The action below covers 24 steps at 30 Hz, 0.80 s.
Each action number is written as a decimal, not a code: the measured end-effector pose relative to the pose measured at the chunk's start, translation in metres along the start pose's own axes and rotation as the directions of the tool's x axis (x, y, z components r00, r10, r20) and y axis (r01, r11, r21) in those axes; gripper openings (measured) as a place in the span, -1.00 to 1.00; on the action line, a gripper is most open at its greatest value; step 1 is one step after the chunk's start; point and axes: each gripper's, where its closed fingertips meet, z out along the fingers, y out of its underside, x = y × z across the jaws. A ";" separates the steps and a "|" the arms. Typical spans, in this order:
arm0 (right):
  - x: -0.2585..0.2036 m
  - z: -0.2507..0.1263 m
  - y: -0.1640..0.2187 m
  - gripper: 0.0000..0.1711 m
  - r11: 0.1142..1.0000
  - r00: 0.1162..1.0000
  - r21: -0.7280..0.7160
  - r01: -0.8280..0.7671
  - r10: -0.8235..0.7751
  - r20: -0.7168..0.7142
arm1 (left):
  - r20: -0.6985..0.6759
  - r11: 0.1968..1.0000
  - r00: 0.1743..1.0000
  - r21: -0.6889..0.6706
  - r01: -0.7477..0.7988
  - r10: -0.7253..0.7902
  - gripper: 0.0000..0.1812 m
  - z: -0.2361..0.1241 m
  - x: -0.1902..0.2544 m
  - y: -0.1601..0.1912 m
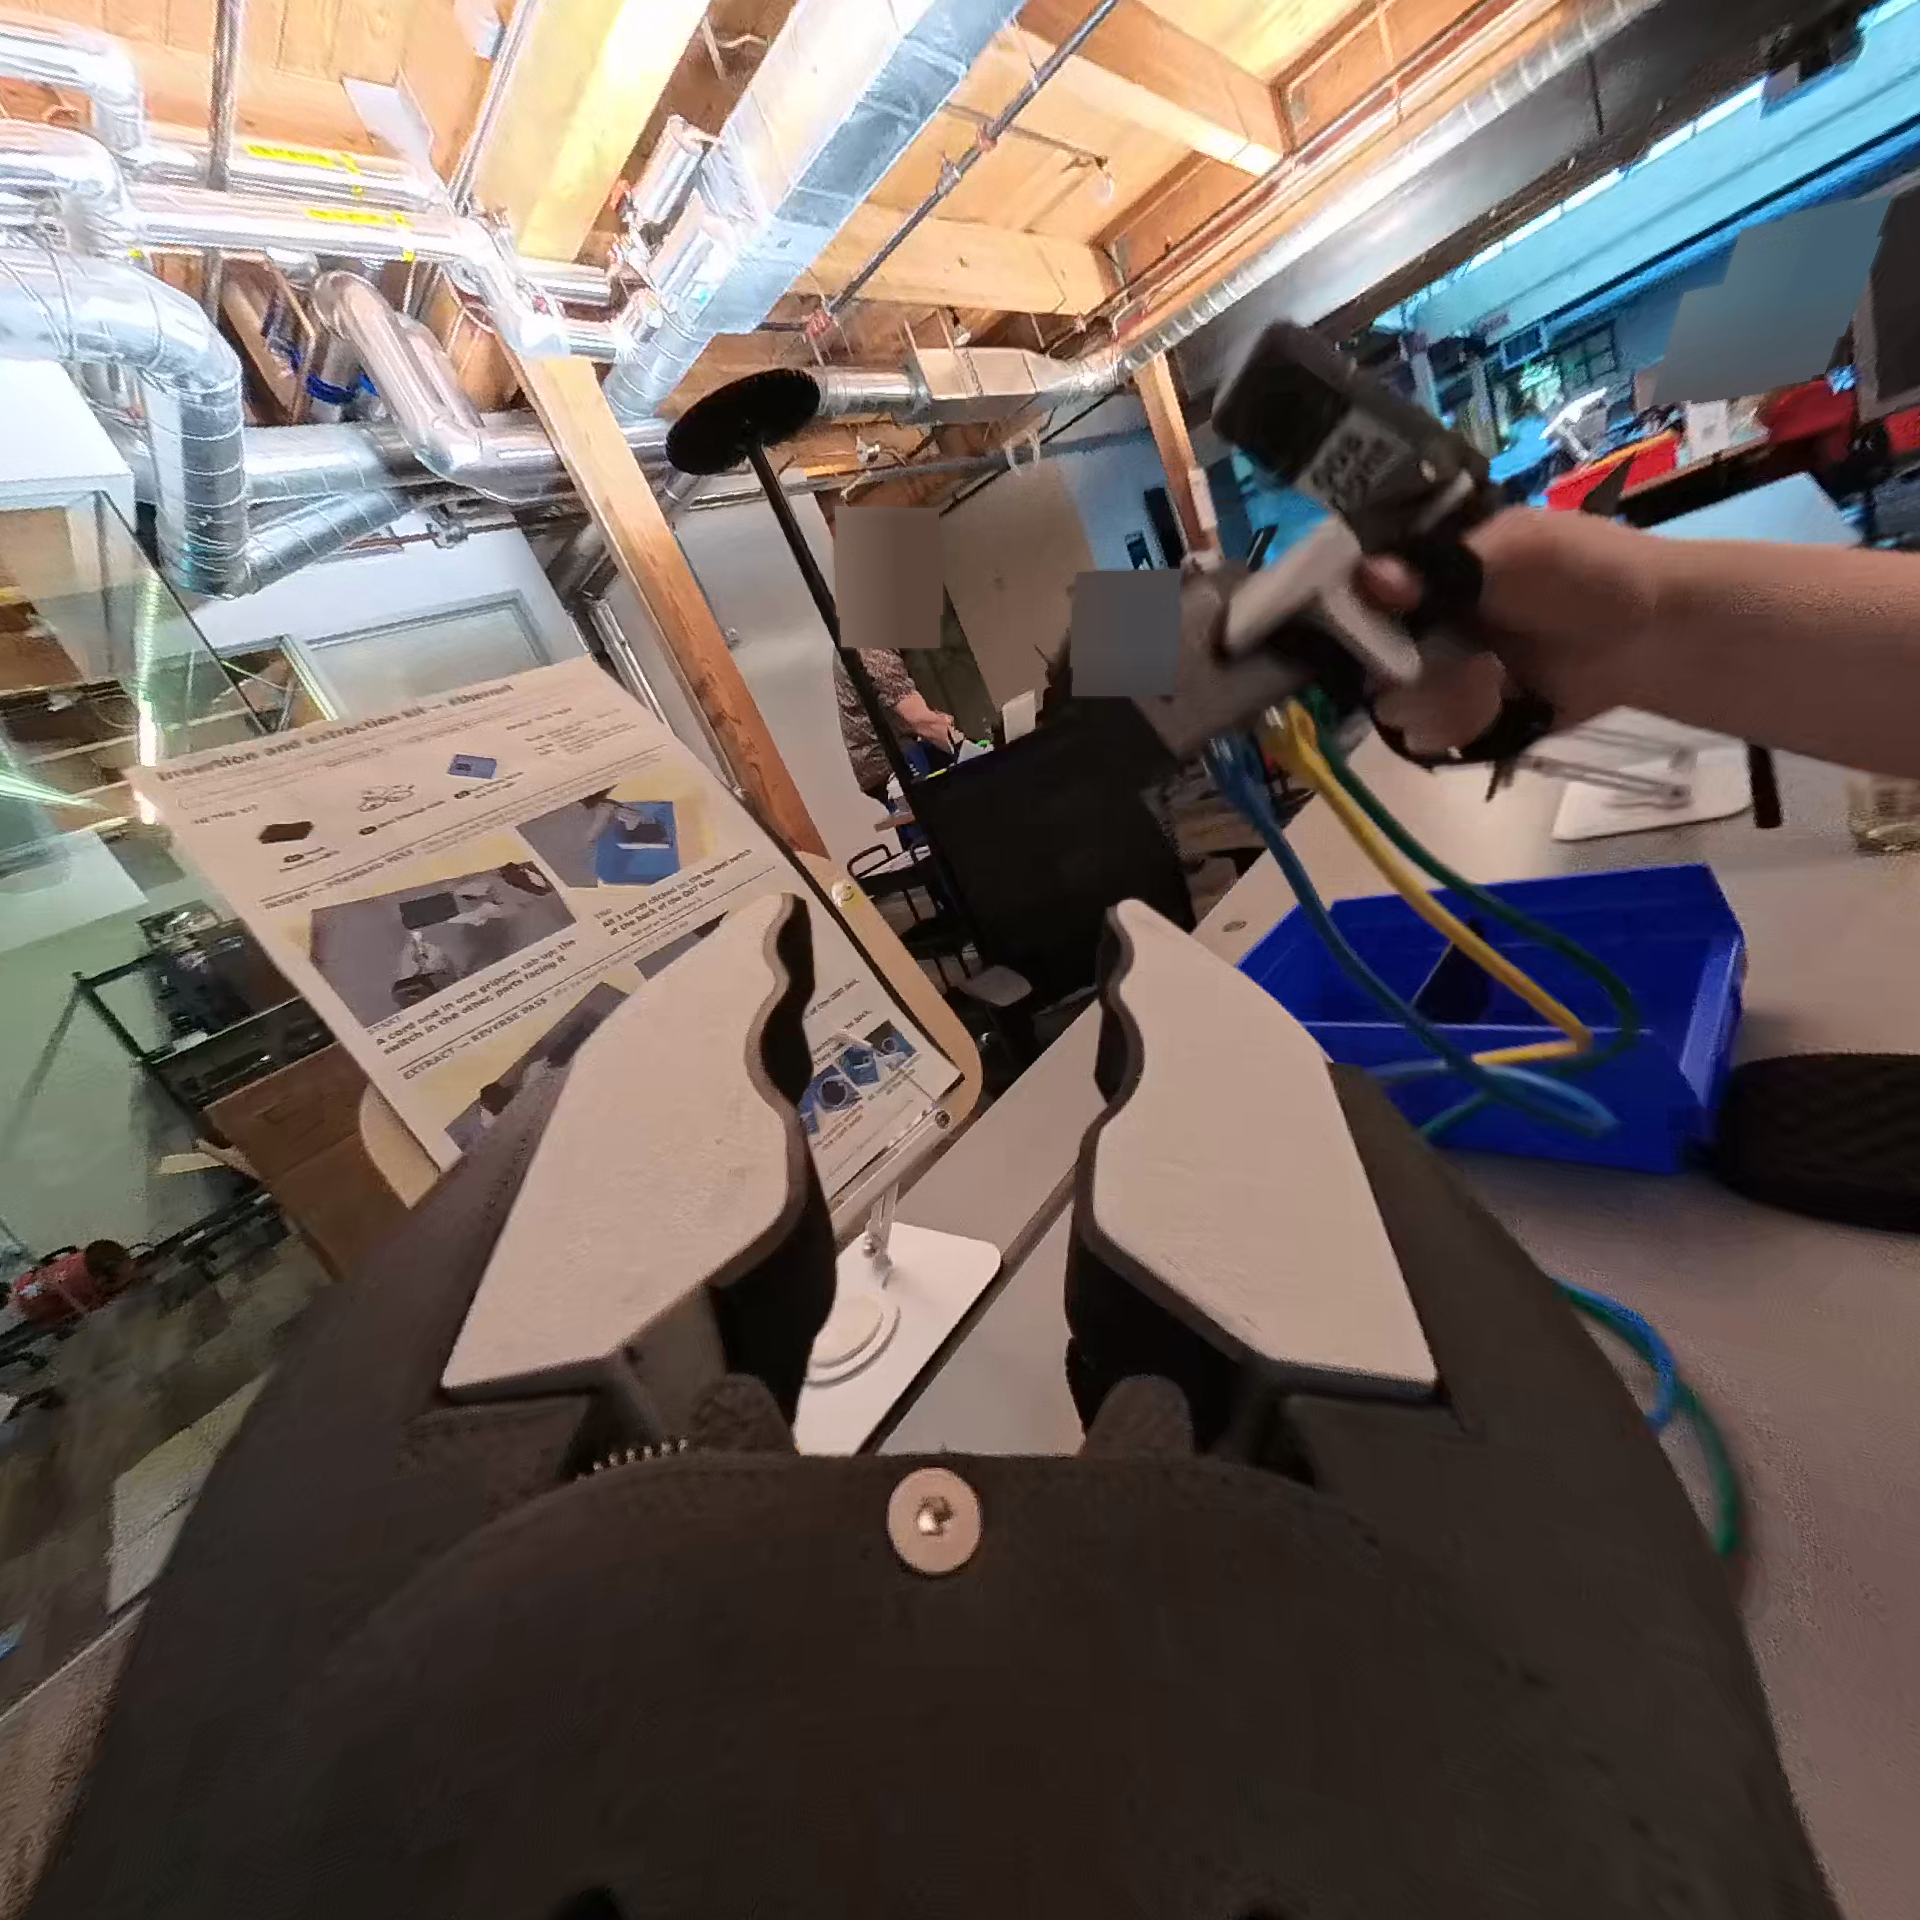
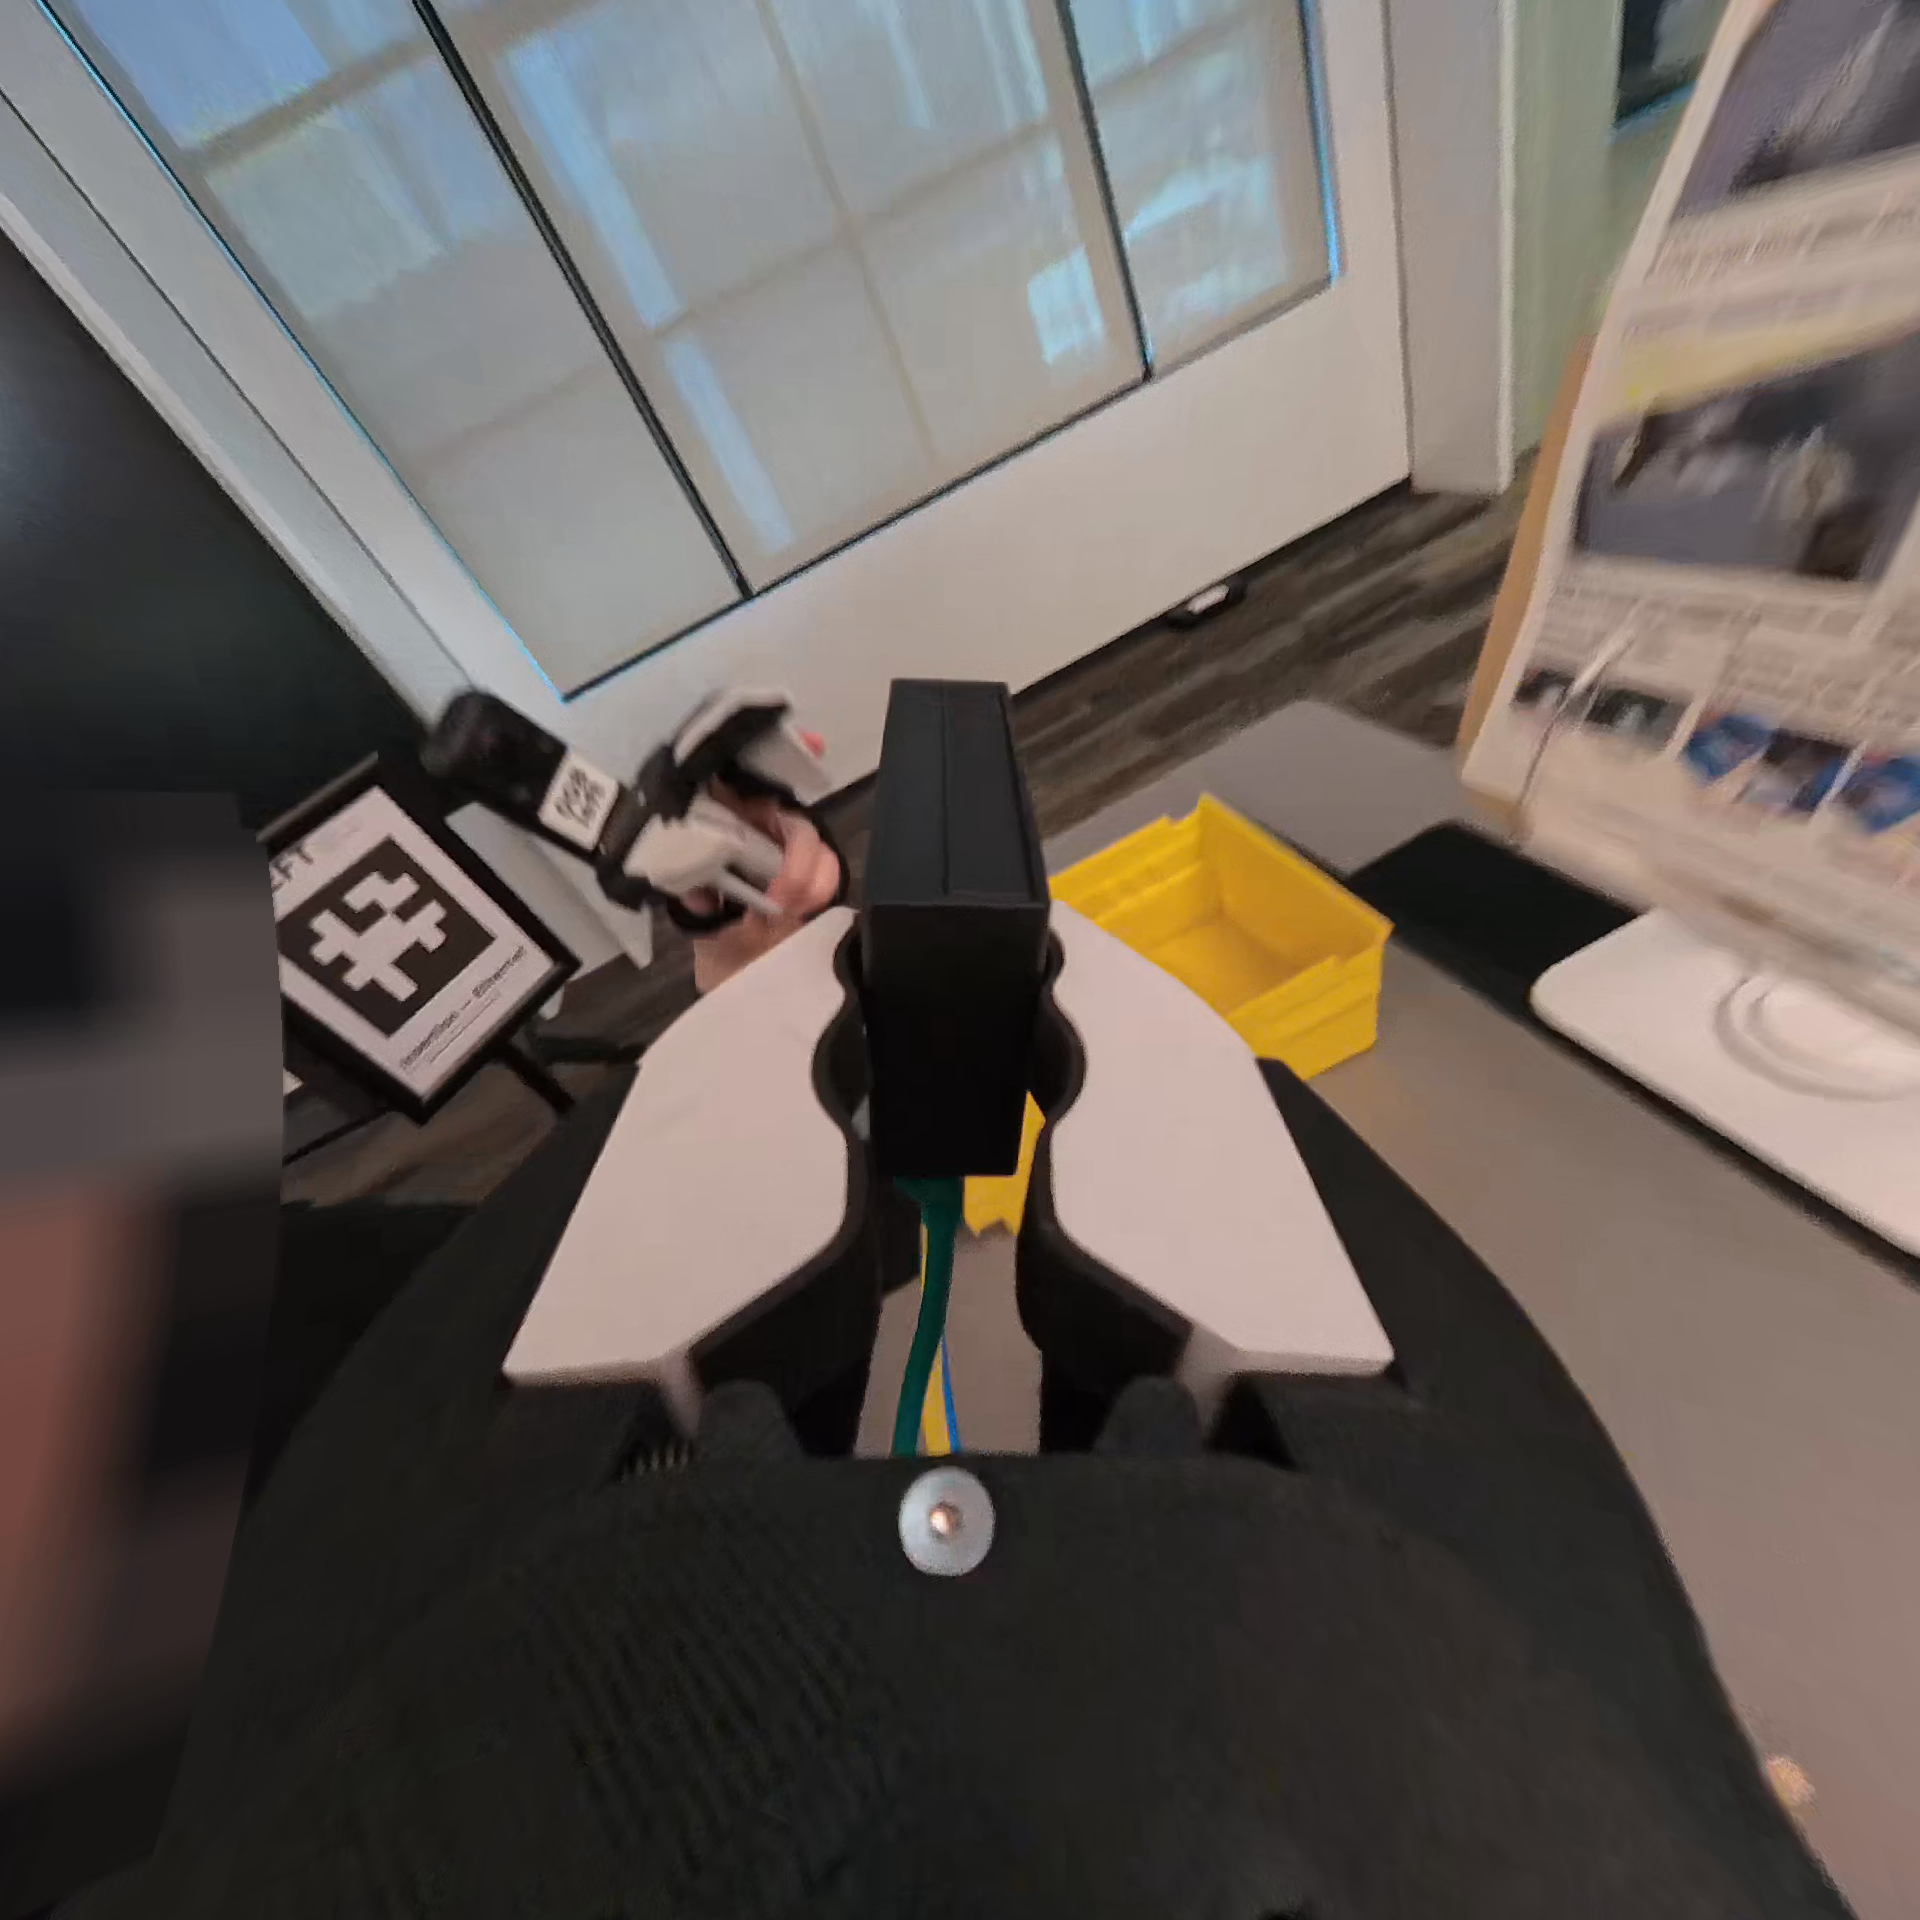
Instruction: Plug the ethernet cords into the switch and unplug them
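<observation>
Through the left wrist view, my left gripper (image 1: 951, 997) is spread wide with nothing between its grey-faced fingers, held above the edge of the grey table (image 1: 1714, 1403). Ahead of it, a printed instruction sheet on a white stand (image 1: 499, 904) leans near the table edge. To the right, a person's hand (image 1: 1507, 634) holds my right gripper (image 1: 1205, 675) up in the air; from it hang the blue ethernet cord (image 1: 1320, 925), the yellow ethernet cord (image 1: 1413, 894) and the green ethernet cord (image 1: 1600, 966), drooping into the blue plastic bin (image 1: 1662, 1081) on the table.

Through the right wrist view, my right gripper (image 2: 951, 997) is clenched on the black box-shaped switch (image 2: 951, 935), which stands upright between the fingers. The cords leave its near end, green in front. A yellow plastic bin (image 2: 1278, 956) sits on the table just beyond. My left gripper (image 2: 758, 748) shows farther off to the left, near a framed black-and-white marker sign (image 2: 405, 945).
</observation>
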 end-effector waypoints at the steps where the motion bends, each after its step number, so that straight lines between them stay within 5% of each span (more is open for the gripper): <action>1: -0.006 -0.010 -0.021 -0.67 0.999 0.999 0.027 0.029 -0.028 -0.016 | -0.002 1.000 1.000 0.005 0.011 -0.011 -0.43 -0.001 0.000 -0.001; 11: -0.064 -0.121 -0.172 -0.67 0.955 0.947 0.167 0.244 -0.199 -0.251 | 0.002 0.999 1.000 -0.040 0.019 -0.019 -0.45 0.006 0.003 0.005; 18: -0.044 -0.183 -0.192 -0.67 0.955 0.873 0.126 0.268 -0.185 -0.452 | -0.041 0.993 0.999 -0.115 -0.012 0.007 -0.44 0.024 0.020 0.021; 24: -0.045 -0.216 -0.209 -0.67 0.930 0.879 0.241 0.276 -0.143 -0.456 | -0.076 0.979 0.996 -0.198 -0.059 0.044 -0.42 0.039 0.033 0.041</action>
